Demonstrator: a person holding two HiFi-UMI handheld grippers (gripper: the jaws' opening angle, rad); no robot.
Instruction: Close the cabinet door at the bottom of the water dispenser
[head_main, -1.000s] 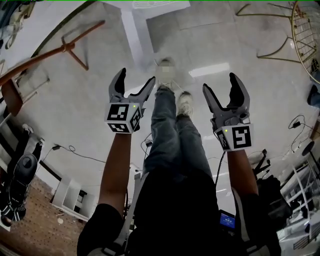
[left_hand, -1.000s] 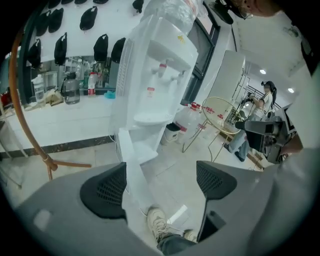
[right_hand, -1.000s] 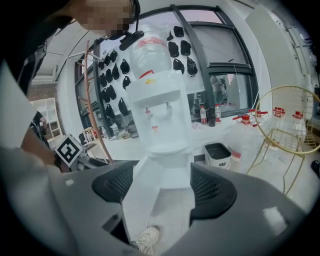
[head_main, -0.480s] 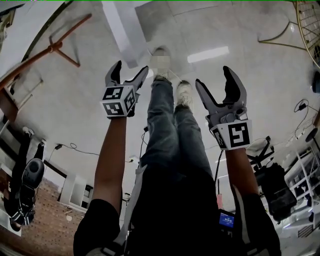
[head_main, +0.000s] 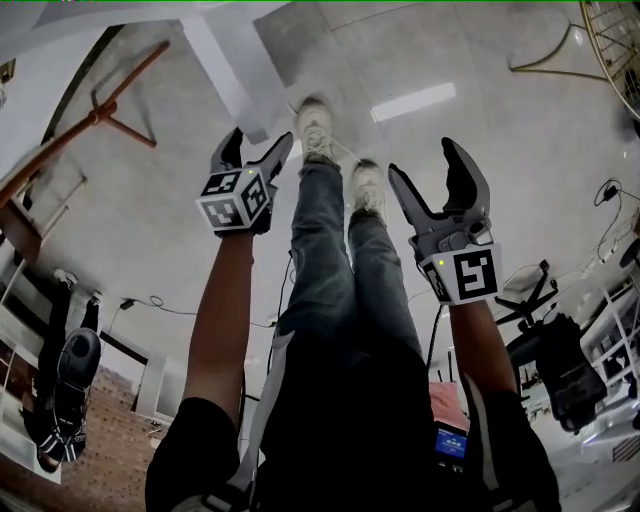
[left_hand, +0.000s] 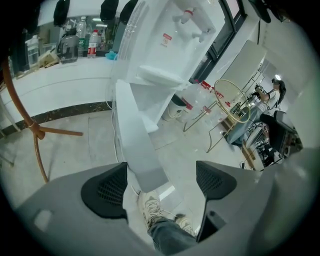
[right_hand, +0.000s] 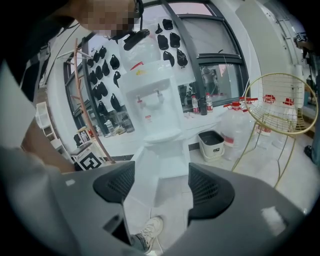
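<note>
The white water dispenser (left_hand: 172, 45) (right_hand: 152, 107) stands ahead of me, and its bottom cabinet door (left_hand: 139, 140) (right_hand: 142, 180) swings out open toward me. In the head view the door (head_main: 225, 75) is a white panel running up from beside my left shoe (head_main: 315, 120). My left gripper (head_main: 258, 145) (left_hand: 160, 185) is open, empty and aimed down, and the door's lower end shows between its jaws without touching them. My right gripper (head_main: 425, 165) (right_hand: 162, 187) is also open and empty, apart from the door and to its right.
A wooden stand's legs (head_main: 110, 105) (left_hand: 35, 125) lie left of the door. A gold wire rack (head_main: 612, 50) (right_hand: 280, 107) stands right, with a bin (right_hand: 211, 144) and water jugs beside the dispenser. Cables (head_main: 150, 305) trail on the floor.
Both grippers have sunk toward the floor and away from my head, the left one more. The door panel now sits closer to the left gripper in the head view.
</note>
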